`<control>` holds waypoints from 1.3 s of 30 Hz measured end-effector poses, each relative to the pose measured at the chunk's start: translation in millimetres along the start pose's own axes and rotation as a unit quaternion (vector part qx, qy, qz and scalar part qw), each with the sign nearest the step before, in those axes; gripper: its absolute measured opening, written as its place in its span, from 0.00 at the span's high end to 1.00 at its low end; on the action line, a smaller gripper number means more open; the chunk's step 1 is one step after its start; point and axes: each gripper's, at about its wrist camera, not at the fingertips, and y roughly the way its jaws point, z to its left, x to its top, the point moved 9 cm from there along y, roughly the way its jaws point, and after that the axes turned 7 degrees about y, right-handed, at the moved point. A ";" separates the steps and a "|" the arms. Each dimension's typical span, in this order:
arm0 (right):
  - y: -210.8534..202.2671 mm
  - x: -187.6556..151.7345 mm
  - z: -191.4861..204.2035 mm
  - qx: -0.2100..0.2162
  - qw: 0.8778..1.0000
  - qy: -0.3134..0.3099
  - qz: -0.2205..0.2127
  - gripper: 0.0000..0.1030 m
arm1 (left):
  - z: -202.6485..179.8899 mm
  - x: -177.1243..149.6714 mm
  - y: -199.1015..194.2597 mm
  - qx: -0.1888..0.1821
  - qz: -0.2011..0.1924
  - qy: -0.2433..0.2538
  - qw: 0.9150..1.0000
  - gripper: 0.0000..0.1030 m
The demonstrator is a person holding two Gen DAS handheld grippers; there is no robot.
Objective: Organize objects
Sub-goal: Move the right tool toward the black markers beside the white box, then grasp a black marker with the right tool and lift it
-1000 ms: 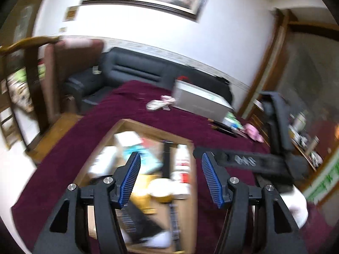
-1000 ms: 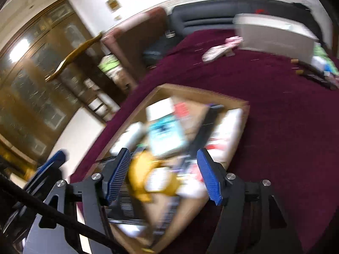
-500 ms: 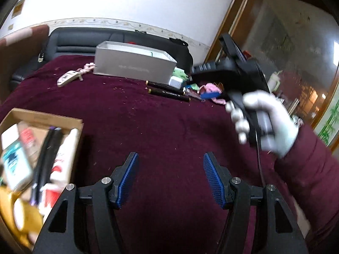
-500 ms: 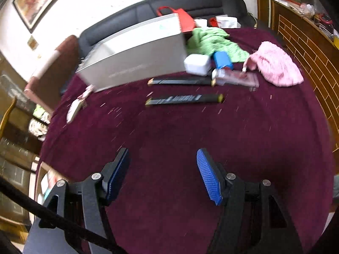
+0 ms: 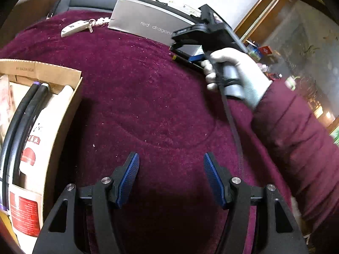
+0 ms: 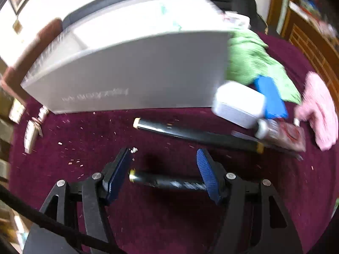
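Observation:
My right gripper [image 6: 164, 169] is open, low over the maroon cloth, with a black tube with gold ends [image 6: 167, 182] lying crosswise between its jaws, untouched. A second black tube [image 6: 197, 134] lies just beyond it. My left gripper [image 5: 170, 177] is open and empty above bare cloth. A cardboard box [image 5: 61, 114] at the left holds black tubes [image 5: 23, 114] and a white tube [image 5: 42, 131]. The right gripper's body [image 5: 203, 36] shows in the left wrist view, held by a gloved hand near the grey box [image 5: 148, 25].
A grey box [image 6: 131, 78] stands behind the tubes. A white block [image 6: 239, 105], a blue item [image 6: 270, 99], green cloth [image 6: 252, 61], pink cloth [image 6: 320, 108] and a patterned packet [image 6: 286, 133] lie at the right. A key fob [image 5: 74, 27] lies at the back.
Both grippers swung away from the cardboard box. The right gripper moved forward and down toward the black tubes; the near tube now lies between its open jaws.

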 end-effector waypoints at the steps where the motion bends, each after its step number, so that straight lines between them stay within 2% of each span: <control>1: 1.1 0.3 3.4 0.001 1.000 -0.002 -0.006 0.38 | -0.8 0.4 0.3 -0.001 -0.001 -0.002 1.000 0.45; 7: 0.0 8.6 7.3 -0.020 0.999 0.000 -0.049 0.38 | -1.2 -3.0 -1.2 -0.006 0.001 -0.004 1.000 0.45; 10: 6.9 7.3 -0.4 -0.028 0.999 0.006 -0.031 0.38 | 1.4 -1.0 0.4 -0.011 0.001 -0.011 1.000 0.45; 12: 5.6 3.9 -6.7 -0.015 1.000 0.020 -0.011 0.37 | 1.3 0.4 -0.8 -0.017 -0.001 -0.018 1.000 0.45; 15: -10.7 -15.3 -23.3 0.021 0.995 0.085 0.053 0.37 | -0.7 4.8 -7.9 -0.028 -0.016 -0.022 0.999 0.45; 16: -20.7 -33.2 -28.7 0.047 0.988 0.111 0.092 0.37 | -2.8 6.5 -12.2 -0.031 -0.025 -0.019 0.999 0.45; 18: -34.4 -63.5 -29.9 0.084 0.977 0.123 0.151 0.37 | -4.7 8.1 -16.3 -0.031 -0.033 -0.014 0.999 0.45; 20: -56.9 -98.9 -29.0 0.097 0.966 0.109 0.213 0.40 | -8.5 7.9 -18.9 -0.035 -0.037 -0.010 0.999 0.45; 21: -70.2 -99.8 -28.2 0.100 0.969 0.096 0.207 0.42 | -10.0 7.5 -19.3 -0.038 -0.037 -0.008 0.999 0.45; 22: -88.6 -90.9 -27.5 0.094 0.976 0.077 0.178 0.43 | -11.2 7.0 -19.6 -0.041 -0.036 -0.007 0.998 0.45; 24: -120.0 -53.8 -28.6 0.063 0.993 0.048 0.093 0.43 | -12.4 7.4 -19.8 -0.037 -0.039 -0.001 0.999 0.45; 25: -128.5 -38.5 -31.5 0.043 0.997 0.038 0.055 0.38 | -11.9 7.2 -19.1 -0.035 -0.039 0.001 0.999 0.45; 26: -128.7 -24.6 -34.4 0.015 0.999 0.025 0.026 0.33 | -11.3 7.0 -18.3 -0.034 -0.038 0.001 0.999 0.45; 28: -106.7 -10.5 -36.4 -0.023 1.000 0.019 0.001 0.33 | -9.7 6.1 -16.4 -0.034 -0.034 -0.003 0.999 0.45; 31: -71.5 -6.2 -38.8 -0.021 0.998 0.054 -0.013 0.33 | -9.9 3.7 -12.8 -0.038 -0.027 -0.005 0.999 0.45; 34: -31.8 2.4 -50.3 -0.012 0.995 0.095 -0.008 0.35 | -9.3 2.1 -4.2 -0.047 -0.010 -0.008 0.999 0.45; 37: -15.5 13.5 -60.4 -0.023 0.995 0.098 -0.014 0.36 | -7.6 -1.1 3.1 -0.054 0.005 -0.016 0.998 0.45; 39: -5.5 6.3 -58.8 0.003 0.994 0.109 0.016 0.33 | -5.8 -2.9 4.6 -0.055 0.009 -0.023 0.998 0.45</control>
